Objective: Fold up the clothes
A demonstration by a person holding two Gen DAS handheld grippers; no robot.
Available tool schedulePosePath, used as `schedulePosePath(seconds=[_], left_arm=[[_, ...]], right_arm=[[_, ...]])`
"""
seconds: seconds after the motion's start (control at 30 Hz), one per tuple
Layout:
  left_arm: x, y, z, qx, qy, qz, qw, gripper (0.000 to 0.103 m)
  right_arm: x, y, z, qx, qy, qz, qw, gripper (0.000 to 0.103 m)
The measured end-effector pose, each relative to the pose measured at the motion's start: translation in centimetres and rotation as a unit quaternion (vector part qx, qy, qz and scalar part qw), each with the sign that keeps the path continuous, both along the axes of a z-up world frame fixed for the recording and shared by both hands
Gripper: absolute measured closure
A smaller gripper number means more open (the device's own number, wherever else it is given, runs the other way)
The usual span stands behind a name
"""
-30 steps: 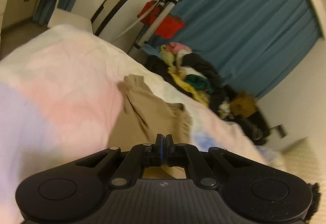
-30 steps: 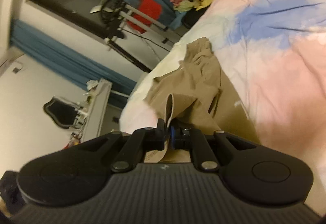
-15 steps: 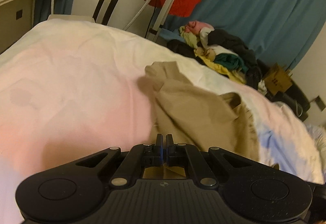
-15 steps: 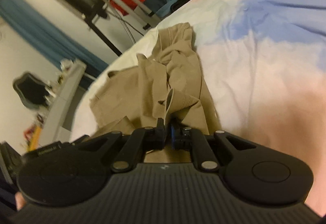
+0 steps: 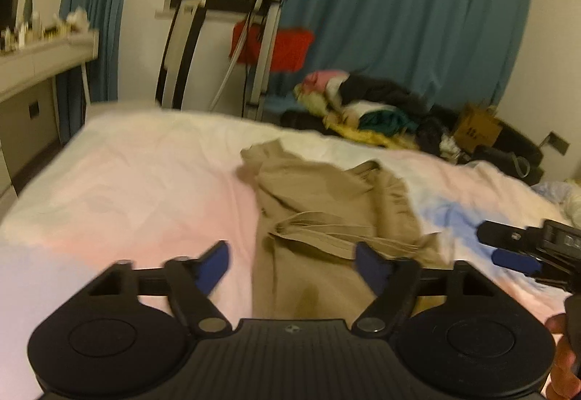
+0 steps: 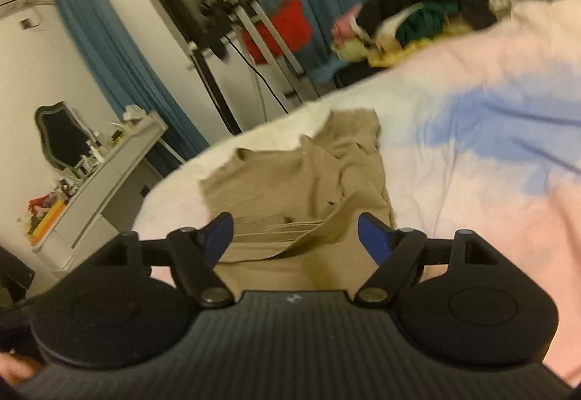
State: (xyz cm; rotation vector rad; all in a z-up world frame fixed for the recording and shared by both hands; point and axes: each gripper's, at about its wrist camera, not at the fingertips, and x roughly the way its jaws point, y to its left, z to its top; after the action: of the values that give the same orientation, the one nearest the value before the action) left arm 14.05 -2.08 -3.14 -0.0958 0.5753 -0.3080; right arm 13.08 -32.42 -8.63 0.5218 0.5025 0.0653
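With both grippers' jaws spread and empty, the rumpled tan garment (image 5: pixel 326 218) on the bed (image 5: pixel 127 182) could set in bunched creases.

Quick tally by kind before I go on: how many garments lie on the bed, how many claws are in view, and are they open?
Tan garment on the bed: 1
Open claws: 2, left claw and right claw, neither gripping
Total: 3
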Motion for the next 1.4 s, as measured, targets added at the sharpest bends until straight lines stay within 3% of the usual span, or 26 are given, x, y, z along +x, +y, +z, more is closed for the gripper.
schedulePosePath(seconds=[0.13,0.2,0.33,0.47,0.77,0.93,1.1,1.27,1.4], left_arm=[[-5.1,-0.4,1.8,0.019,-0.035,-0.009,0.9992,0.011],[-7.3,-0.3,2.5,0.019,-0.051,-0.01,0.9985,0.002],[-10.4,0.4,2.3,0.005,-0.063,-0.003,0.998,0.0],[-11.9,1.2,1.0,0.0,-0.059,-0.014,0.9982,0.0],[-10.6,2.0,-0.7,0.005,-0.017,-0.008,0.9998,0.0],[-9.2,2.6,-3.0,-0.055,0.065,-0.018,0.9962,0.0],[-7.3,3.3,-7.1,-0.15,0.167,-0.018,0.9743,0.002],[-5.5,4.0,-11.1,-0.242,0.262,-0.015,0.934,0.003],[-4.7,5.5,-12.5,-0.308,0.259,0.024,0.9151,0.004]], right_arm=[[-3.6,1.8,2.3,-0.044,-0.027,0.011,0.999,0.025],[-5.3,2.5,2.9,-0.064,-0.04,0.01,0.997,0.025],[-8.7,3.2,2.8,-0.073,-0.059,0.007,0.996,0.025],[-10.3,3.8,1.8,-0.07,-0.049,0.004,0.996,0.025],[-9.2,5.4,0.9,-0.116,-0.028,-0.008,0.993,0.025],[-8.5,5.7,0.0,-0.133,0.002,-0.017,0.991,0.026],[-8.3,6.1,-0.4,-0.145,0.013,-0.016,0.989,0.026],[-8.2,6.2,-0.5,-0.148,0.013,-0.01,0.989,0.026],[-8.1,6.4,-0.6,-0.15,0.016,-0.008,0.989,0.026]])
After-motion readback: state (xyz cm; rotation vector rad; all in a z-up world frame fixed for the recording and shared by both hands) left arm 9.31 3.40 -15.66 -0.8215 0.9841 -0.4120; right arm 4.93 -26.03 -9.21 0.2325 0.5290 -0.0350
